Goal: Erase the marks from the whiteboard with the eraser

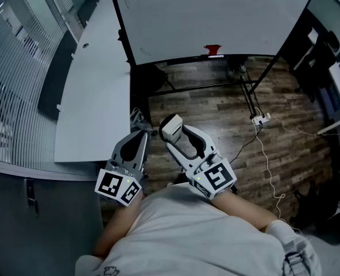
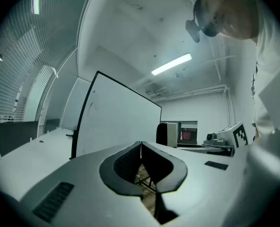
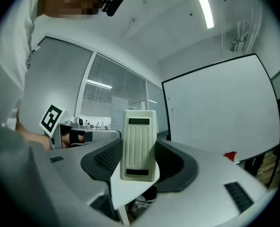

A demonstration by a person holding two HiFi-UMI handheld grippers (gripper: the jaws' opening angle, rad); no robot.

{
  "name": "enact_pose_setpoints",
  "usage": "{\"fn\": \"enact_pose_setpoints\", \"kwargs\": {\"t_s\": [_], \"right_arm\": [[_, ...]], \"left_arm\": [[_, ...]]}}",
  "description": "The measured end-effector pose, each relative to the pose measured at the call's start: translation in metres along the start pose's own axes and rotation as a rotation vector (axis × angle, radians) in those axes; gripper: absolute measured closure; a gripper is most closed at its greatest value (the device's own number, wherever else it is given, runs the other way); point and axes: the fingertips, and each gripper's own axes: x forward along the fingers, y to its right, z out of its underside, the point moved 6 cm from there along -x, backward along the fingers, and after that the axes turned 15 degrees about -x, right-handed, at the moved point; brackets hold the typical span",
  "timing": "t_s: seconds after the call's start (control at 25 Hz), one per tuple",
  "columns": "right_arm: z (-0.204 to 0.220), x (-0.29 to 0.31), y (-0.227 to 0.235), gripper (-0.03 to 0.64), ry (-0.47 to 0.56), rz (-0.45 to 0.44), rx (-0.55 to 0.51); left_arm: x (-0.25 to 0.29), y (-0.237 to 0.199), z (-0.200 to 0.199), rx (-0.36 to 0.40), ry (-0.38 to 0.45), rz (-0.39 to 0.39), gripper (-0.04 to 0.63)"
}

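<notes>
At far left: white desk [image 1: 95, 79]. Left gripper [image 1: 139, 125]: jaws pressed together, nothing between. Right gripper [image 1: 176, 137]: clamped on eraser [image 3: 139, 143], cream ribbed plastic block, upright, taken by long sides. Judged light, rigid, shell somewhat slick; mid-body hold suits. Whiteboard [image 1: 216, 16] well ahead, faint marks near left edge; red item [image 1: 212, 49] on ledge.

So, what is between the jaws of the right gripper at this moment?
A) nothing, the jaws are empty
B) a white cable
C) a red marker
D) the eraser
D: in the right gripper view, the right gripper has its jaws closed on the cream, ribbed eraser, which stands between the two dark pads.
</notes>
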Motion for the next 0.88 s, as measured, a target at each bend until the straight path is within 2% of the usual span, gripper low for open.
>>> {"fn": "enact_pose_setpoints", "kwargs": {"t_s": [0.44, 0.88], "right_arm": [[0.010, 0.026, 0.036, 0.385, -0.002, -0.020, 0.012], [0.033, 0.065, 0.124, 0.385, 0.027, -0.050, 0.034]], "left_arm": [[0.041, -0.019, -0.005, -0.007, 0.003, -0.015, 0.581], [0.136, -0.043, -0.015, 0.024, -0.002, -0.007, 0.588]]}}
